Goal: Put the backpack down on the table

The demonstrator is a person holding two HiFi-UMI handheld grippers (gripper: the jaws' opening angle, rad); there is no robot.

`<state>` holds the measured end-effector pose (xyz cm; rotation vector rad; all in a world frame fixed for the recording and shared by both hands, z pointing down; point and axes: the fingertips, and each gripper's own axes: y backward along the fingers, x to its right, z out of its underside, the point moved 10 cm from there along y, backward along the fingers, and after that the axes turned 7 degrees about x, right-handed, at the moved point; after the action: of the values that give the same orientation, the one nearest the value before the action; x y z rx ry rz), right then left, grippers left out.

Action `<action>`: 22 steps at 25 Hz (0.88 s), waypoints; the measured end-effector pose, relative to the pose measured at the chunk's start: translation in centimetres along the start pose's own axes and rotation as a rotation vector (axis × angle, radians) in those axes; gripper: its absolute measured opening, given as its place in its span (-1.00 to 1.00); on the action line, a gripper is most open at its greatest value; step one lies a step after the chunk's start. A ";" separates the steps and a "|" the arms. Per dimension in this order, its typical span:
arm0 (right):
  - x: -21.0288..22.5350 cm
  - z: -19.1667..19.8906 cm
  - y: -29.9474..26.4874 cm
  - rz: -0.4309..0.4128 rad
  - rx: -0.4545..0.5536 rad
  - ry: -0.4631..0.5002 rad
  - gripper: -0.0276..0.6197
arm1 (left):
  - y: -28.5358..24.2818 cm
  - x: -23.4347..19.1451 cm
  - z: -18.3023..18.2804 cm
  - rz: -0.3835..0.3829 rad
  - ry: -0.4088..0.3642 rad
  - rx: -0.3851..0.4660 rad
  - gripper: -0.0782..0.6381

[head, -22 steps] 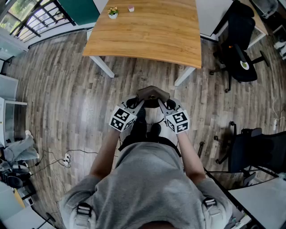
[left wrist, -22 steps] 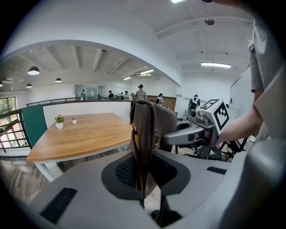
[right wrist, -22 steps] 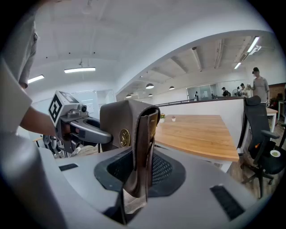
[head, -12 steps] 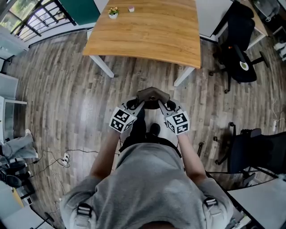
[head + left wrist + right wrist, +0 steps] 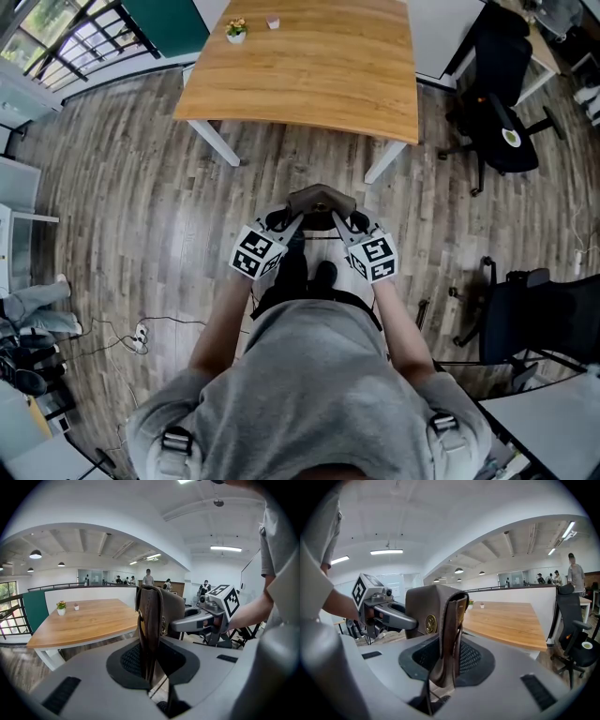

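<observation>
Progress partial at best, judging by the layout. Grips the backpack (image 5: 319, 199) with left claw (image 5: 293, 217) and right claw (image 5: 343, 217) alike, each clamped shut on a brown leather edge. Holds it aloft between the two claws, at their tips, above the wooden floor (image 5: 141, 216). Leaves the desk (image 5: 309, 66) well ahead of both claws, with a small potted plant (image 5: 236, 27) at its far corner. Yet to do, seemingly: approach, raise over the near edge, lower, release.
</observation>
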<state>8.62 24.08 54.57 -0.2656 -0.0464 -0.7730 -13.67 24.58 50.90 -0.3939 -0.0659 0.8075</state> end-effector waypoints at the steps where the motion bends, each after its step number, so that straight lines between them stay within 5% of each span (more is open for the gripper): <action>1: 0.0 0.0 0.0 0.001 -0.001 0.000 -0.64 | 0.0 0.0 0.0 0.000 -0.001 0.000 -0.60; 22: 0.8 0.2 0.4 0.047 -0.003 -0.014 -0.64 | -1.3 0.0 -0.1 0.024 -0.006 0.002 -0.60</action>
<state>9.47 23.82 54.85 -0.2741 -0.0522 -0.7245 -12.75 23.66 51.28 -0.3908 -0.0657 0.8324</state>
